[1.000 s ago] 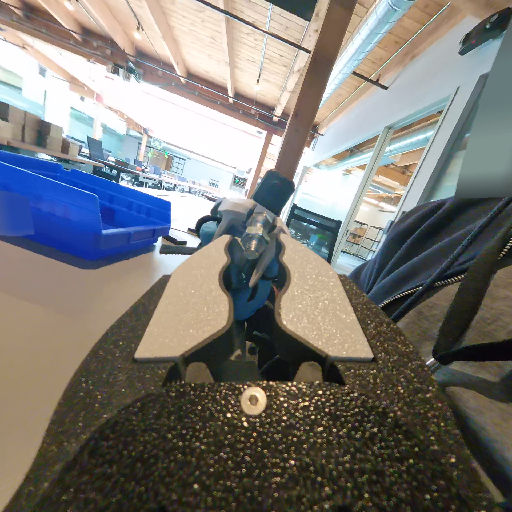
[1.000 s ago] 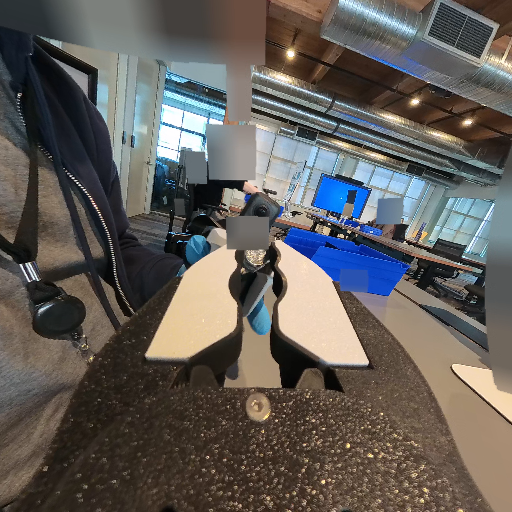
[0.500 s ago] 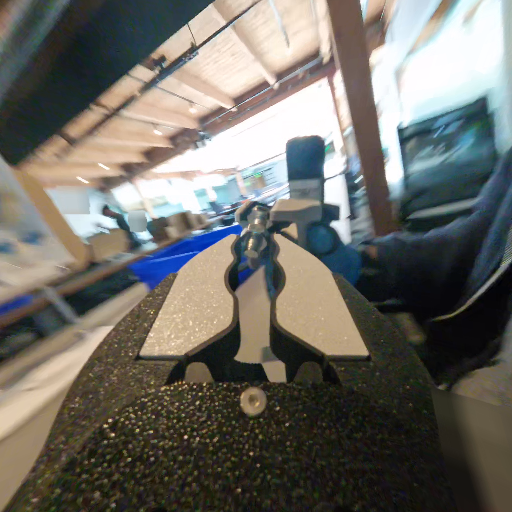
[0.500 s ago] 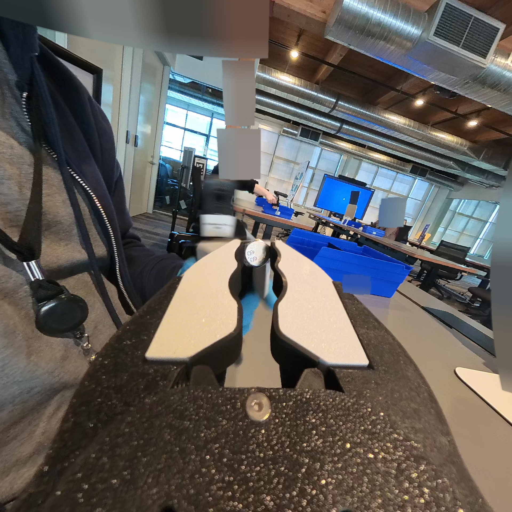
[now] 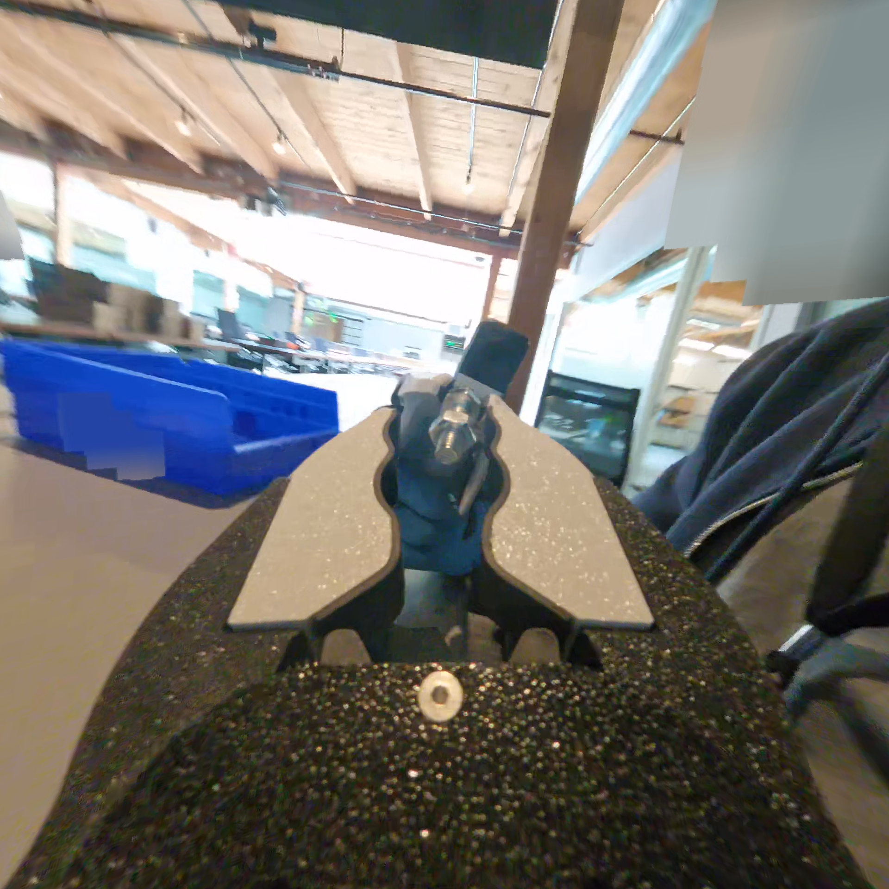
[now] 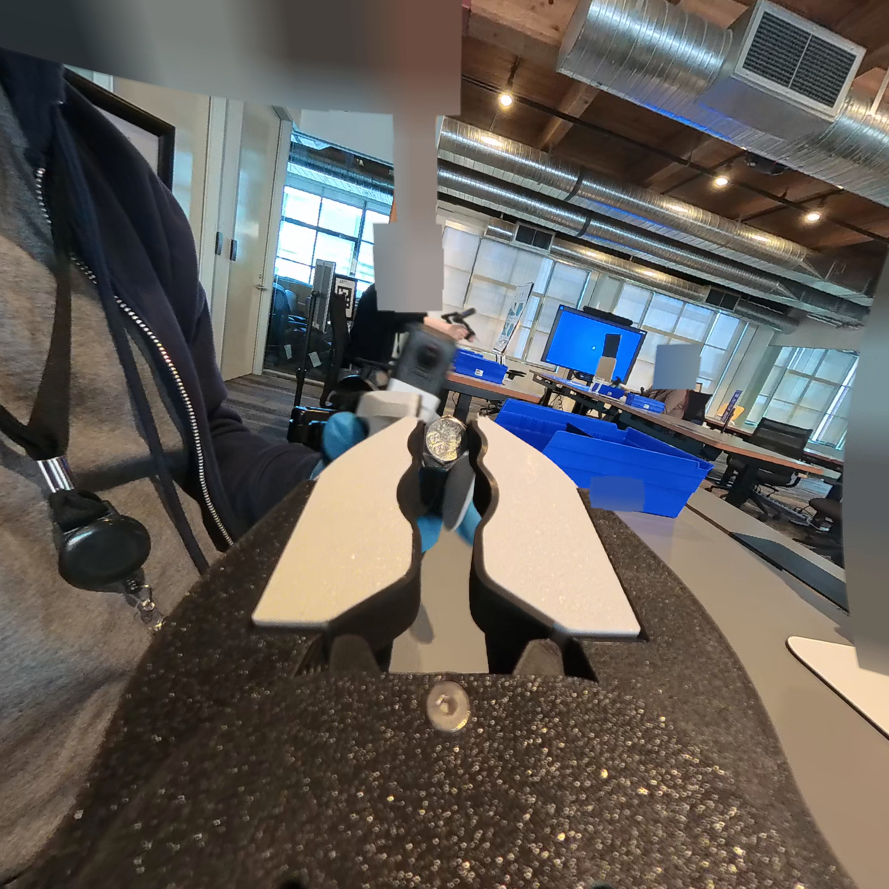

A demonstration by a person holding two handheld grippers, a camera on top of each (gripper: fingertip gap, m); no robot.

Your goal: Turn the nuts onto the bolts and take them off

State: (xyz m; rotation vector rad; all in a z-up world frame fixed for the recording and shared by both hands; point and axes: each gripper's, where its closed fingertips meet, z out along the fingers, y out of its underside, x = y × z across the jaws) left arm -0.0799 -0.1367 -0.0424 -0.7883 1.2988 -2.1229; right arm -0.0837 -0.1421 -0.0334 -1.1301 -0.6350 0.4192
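Note:
A steel bolt is held in the air between my two grippers, which face each other. In the left wrist view its threaded end point(image 5: 448, 452) points at the camera, with a hex nut point(image 5: 454, 427) on it. My left gripper point(image 5: 440, 417) is shut on the nut. In the right wrist view the round bolt head point(image 6: 445, 442) sits between the tips of my right gripper point(image 6: 445, 427), which is shut on it. Each view shows the other gripper just behind the bolt, held by a blue-gloved hand point(image 5: 435, 539).
A blue plastic bin point(image 5: 168, 423) stands on the grey table point(image 5: 96, 577) and also shows in the right wrist view point(image 6: 625, 457). The person's dark hoodie point(image 5: 769, 433) is close beside the grippers. A white monitor base point(image 6: 842, 673) is at the right. The grippers are tip to tip, or close to it.
The left gripper rolled sharply about the bolt's axis half a second ago and is back near level now. The right gripper stayed almost still on the bolt head.

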